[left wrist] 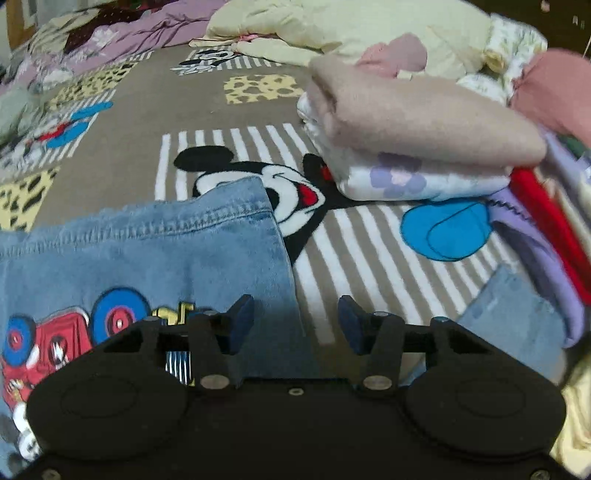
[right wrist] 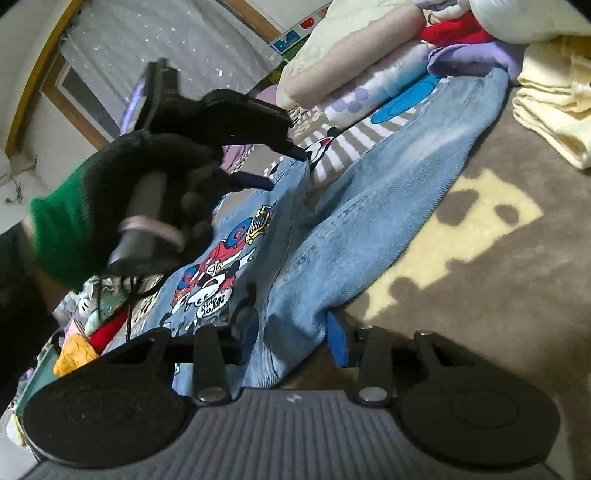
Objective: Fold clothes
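Light blue jeans [right wrist: 362,206] with a cartoon car patch [right wrist: 218,262] lie spread on the brown cartoon blanket [right wrist: 498,280], legs reaching toward the far pile. In the left wrist view one leg hem [left wrist: 177,240] and the patch [left wrist: 66,332] lie under my left gripper [left wrist: 295,321], which is open and empty above the leg's edge. My right gripper [right wrist: 291,339] is open, its jaws either side of the jeans' near end without closing on it. The left gripper [right wrist: 258,166] held by a gloved hand [right wrist: 122,206] shows in the right wrist view.
A folded stack with a pink sweater [left wrist: 417,114] on a floral white garment [left wrist: 417,181] sits far right, beside red and purple clothes [left wrist: 535,221]. Cream bedding [left wrist: 332,26] lies behind. Folded cream cloth [right wrist: 554,114] is at right. Loose colourful clothes [right wrist: 92,332] lie left.
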